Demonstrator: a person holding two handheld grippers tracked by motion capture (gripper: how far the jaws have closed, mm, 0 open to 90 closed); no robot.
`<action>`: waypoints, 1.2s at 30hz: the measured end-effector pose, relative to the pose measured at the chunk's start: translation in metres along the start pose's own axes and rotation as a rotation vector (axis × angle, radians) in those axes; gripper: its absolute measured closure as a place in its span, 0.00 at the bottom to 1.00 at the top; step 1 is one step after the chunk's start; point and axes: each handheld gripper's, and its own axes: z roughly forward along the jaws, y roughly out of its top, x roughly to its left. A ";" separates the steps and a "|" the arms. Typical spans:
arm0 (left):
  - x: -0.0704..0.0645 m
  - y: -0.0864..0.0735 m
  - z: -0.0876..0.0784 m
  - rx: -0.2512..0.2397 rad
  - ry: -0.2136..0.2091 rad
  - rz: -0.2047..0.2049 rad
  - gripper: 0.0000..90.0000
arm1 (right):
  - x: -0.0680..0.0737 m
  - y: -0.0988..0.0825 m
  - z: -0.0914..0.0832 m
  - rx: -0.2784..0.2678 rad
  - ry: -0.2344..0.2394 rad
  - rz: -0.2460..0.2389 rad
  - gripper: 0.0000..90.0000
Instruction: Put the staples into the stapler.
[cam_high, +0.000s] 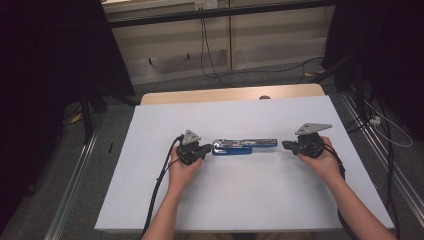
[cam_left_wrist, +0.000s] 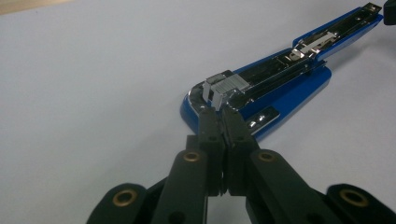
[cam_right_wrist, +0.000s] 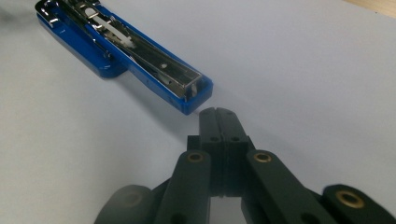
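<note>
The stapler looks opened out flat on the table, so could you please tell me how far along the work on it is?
Done: the blue stapler lies swung open, its metal staple channel exposed. In hand: the left claw, shut, has its tips at the staple block at the stapler's near end; the right claw, shut on nothing, sits just off the opposite end. Left: it has yet to be closed.

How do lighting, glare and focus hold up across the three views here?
High view: the white table is evenly lit, the room's sides nearly black, the blue stapler small but sharp. Left gripper view: glare on the stapler's chrome, the left gripper crisp at its tips, soft at the bottom edge. Right gripper view: a bluish cast, soft shadow beside the stapler, and the right gripper closed.
</note>
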 end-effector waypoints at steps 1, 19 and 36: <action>0.000 -0.001 0.001 0.008 0.001 0.005 0.99 | 0.000 0.000 0.001 0.003 0.004 -0.002 1.00; 0.002 -0.004 0.009 0.043 -0.007 -0.011 1.00 | 0.007 0.003 0.022 0.066 0.015 -0.045 1.00; 0.002 -0.003 0.011 0.070 0.002 -0.007 1.00 | 0.007 0.004 0.022 0.040 0.040 -0.044 1.00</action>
